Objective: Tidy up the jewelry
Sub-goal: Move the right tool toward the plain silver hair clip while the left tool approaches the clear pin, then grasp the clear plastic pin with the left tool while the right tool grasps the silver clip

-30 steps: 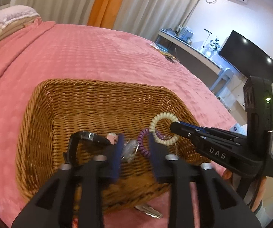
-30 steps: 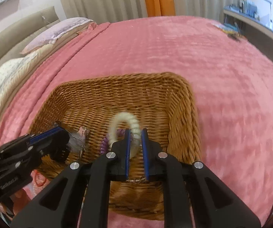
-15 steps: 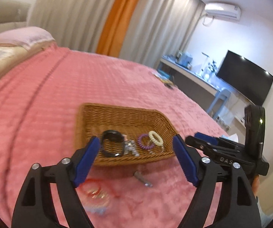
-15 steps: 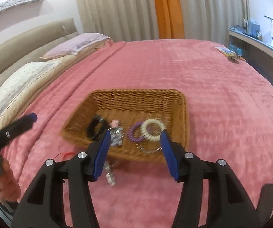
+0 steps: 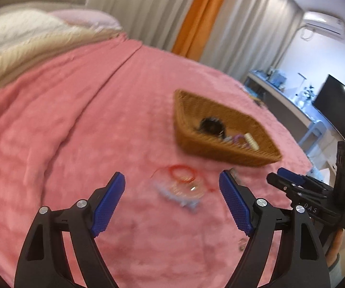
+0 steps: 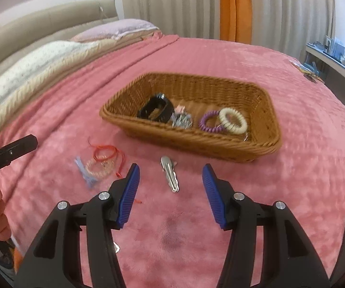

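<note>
Reading "DAS" on right tool (image 5: 290,180).

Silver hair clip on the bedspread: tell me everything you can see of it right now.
The silver hair clip is a slim, shiny metal-looking piece, wider at its far end and tapering toward the camera. It lies flat on the pink bedspread, just in front of the wicker basket and apart from it. It sits ahead of the open right tongs, which do not touch it.

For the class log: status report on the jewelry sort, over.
Both hand-held grippers open, left, right. Silver clip and red cord bracelet outside basket. Nothing blocking.
</note>
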### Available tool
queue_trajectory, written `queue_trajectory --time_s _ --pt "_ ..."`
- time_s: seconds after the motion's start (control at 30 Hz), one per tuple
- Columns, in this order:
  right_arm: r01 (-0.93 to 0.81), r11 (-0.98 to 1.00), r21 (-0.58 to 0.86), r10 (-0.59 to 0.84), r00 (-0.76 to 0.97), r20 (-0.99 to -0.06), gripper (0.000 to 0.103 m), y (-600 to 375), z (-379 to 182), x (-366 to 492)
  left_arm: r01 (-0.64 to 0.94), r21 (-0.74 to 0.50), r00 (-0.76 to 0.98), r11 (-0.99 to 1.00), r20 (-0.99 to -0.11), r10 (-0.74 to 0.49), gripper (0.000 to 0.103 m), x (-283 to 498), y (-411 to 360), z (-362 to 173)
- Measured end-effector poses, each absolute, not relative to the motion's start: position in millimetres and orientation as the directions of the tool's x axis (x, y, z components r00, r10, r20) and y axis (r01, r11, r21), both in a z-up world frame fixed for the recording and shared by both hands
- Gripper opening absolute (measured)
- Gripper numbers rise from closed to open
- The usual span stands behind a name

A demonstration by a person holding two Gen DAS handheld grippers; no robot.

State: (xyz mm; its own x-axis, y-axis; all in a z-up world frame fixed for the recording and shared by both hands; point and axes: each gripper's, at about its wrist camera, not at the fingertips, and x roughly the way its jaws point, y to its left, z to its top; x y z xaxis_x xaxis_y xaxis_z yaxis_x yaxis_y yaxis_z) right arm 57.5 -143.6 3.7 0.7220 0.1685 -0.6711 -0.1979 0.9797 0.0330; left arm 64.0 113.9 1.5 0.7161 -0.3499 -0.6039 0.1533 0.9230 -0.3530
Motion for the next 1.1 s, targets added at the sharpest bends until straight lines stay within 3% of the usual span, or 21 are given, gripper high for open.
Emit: queue_trajectory --time_s 0.13,0.23,0.43,0.57,0.77,0.93,1.1 --pt "-0.181 0.982 0.047 0.161 0.693 -0.702 0.051 -144.1 -14.1 73.5 0.109 -0.398 0.664 0.911 -0.652 -0.364 0.075 71.2 121.9 -21.0" --pt "-0.156 0.986 0.059 0.150 0.674 -0.723 0.051 -149.0 -29.1 85.5 0.087 -0.453 0.604 0.887 -0.684 -0.409 0.054 82.1 120.3 -39.0" --pt "-0.153 0.981 0.118 0.190 0.664 -0.723 0.051 -159.3 -37.2 90.5 0.034 -0.509 0.563 0.860 -0.701 -0.437 0.043 101.2 112.7 -57.1" --pt "-0.159 0.979 0.126 0.200 0.659 -0.725 0.051 -160.4 -40.5 90.8 -0.002 -0.492 0.544 0.870 -0.731 -0.412 0.018 112.4 103.5 -65.8" --pt "-0.166 0.975 0.150 0.223 0.662 -0.716 0.051 -164.4 -39.9 90.0 0.057 -0.410 0.531 0.910 -0.760 -0.375 0.014 114.8 94.9 -58.5" --pt "-0.144 0.980 0.136 0.197 0.650 -0.734 0.051 -164.1 -38.9 93.0 0.255 -0.284 0.482 0.924 -0.792 -0.376 0.014 113.2 86.7 -42.3" --pt "-0.128 0.986 0.107 0.164 0.627 -0.762 0.051 -152.9 -37.4 103.8 0.485 -0.062 0.475 0.872 -0.819 -0.322 0.013 101.9 51.3 -33.3"
